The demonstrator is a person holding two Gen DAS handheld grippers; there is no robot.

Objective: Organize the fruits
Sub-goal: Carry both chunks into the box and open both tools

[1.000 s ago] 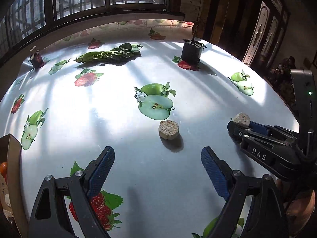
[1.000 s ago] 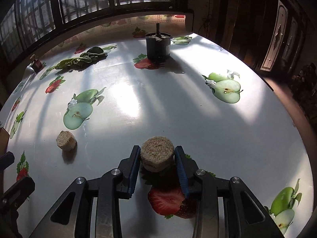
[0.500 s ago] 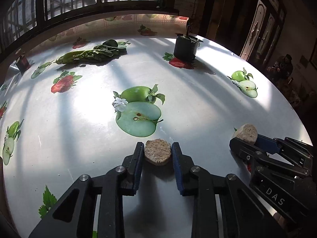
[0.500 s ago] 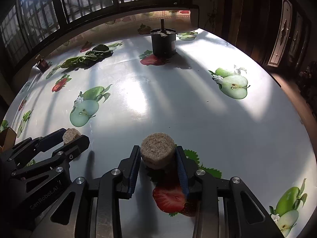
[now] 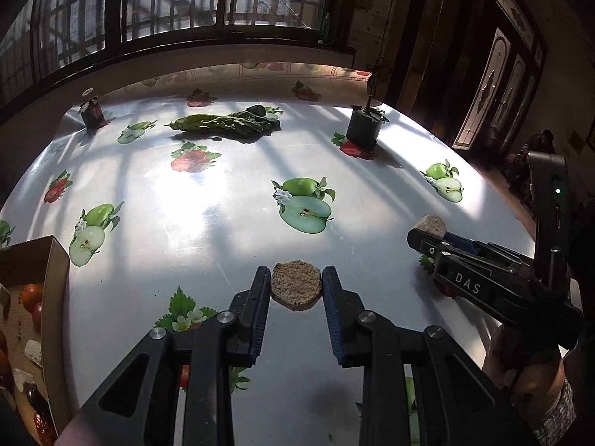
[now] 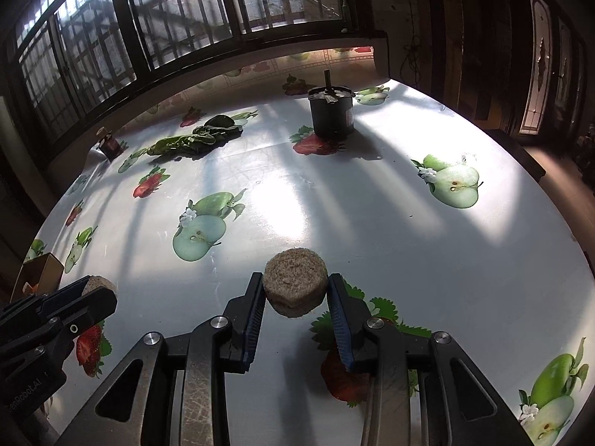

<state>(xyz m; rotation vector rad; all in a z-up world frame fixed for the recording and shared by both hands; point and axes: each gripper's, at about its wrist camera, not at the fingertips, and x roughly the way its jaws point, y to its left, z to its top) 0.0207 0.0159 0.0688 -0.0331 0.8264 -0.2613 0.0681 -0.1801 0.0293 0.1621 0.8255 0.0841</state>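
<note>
Low in the middle of the left wrist view, the left gripper (image 5: pixel 296 286) has its two blue-padded fingers clenched on a round, brownish, crumbly puck (image 5: pixel 296 284), held flat between the pads above the fruit-print tablecloth (image 5: pixel 223 200). At the right edge of that same view the right gripper (image 5: pixel 427 232) reaches in from the side, grasping a second puck (image 5: pixel 431 223) of the same kind at its tips.

In the right wrist view that second puck sits low centre, pinched on both sides and lifted clear of the cloth, its shadow falling on a printed strawberry beneath.

A cardboard box (image 5: pixel 55 260) stands at the lower left of the left wrist view, with reddish and orange fruits (image 5: pixel 29 295) inside; what else lies in it I cannot tell. Farther up the table lie a bunch of leafy greens (image 5: pixel 223 124) near the top centre, a dark pot (image 5: pixel 363 126) to the upper right, and a small dark jar (image 5: pixel 91 109) at the upper left, all well apart from both grippers.
</note>
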